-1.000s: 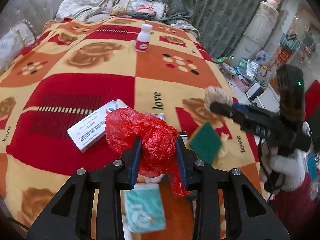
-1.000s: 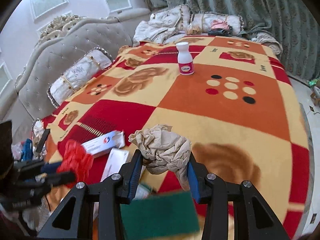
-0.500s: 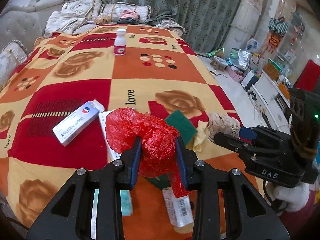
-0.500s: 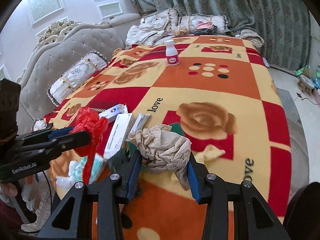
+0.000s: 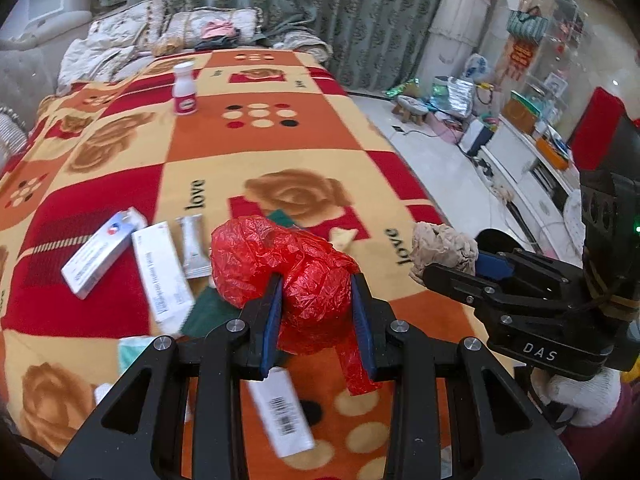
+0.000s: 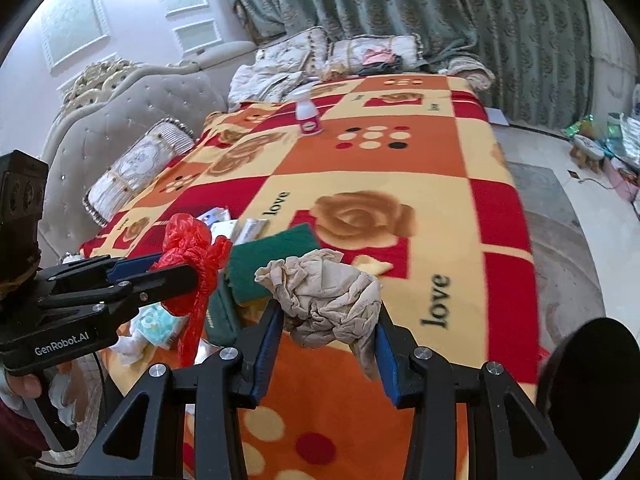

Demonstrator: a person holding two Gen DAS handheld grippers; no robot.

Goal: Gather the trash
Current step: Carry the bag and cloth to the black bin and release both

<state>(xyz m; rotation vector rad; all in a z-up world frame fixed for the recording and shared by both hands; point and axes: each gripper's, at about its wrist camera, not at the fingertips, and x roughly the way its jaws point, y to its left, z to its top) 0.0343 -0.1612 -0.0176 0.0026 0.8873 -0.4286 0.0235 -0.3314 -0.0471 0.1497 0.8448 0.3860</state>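
**A:** ok so nearest the cameras: left gripper is clamped on the red bag, crumpled up, a tail of it hanging below the pads. Right gripper is squeezed on the paper wad. Both pieces of trash are up off the blanket, held side by side over its near edge.

**B:** what's different from a sec ago?

**A:** a second back both grippers were low, right over the clutter, with the sponge almost under the right one. Since then they've pulled up and back toward the person. Way more of the bed is in view now, and the floor to the right too. The grips look the same the whole way, nothing slipped.

**B:** so pickup's done?

**A:** for these two, I'd say yes. My guess is it's the carry-off stage now. No bin visible in either view though, so can't say where they're headed.

**B:** what's left on the bed?

**A:** just past the grippers: a barcode box, the sponge, a teal tissue pack, two white boxes and a silver sachet. Further on, a small yellow scrap. Way back, a white bottle standing upright, then pillows and curtains. Which of that counts as trash, hard to tell.
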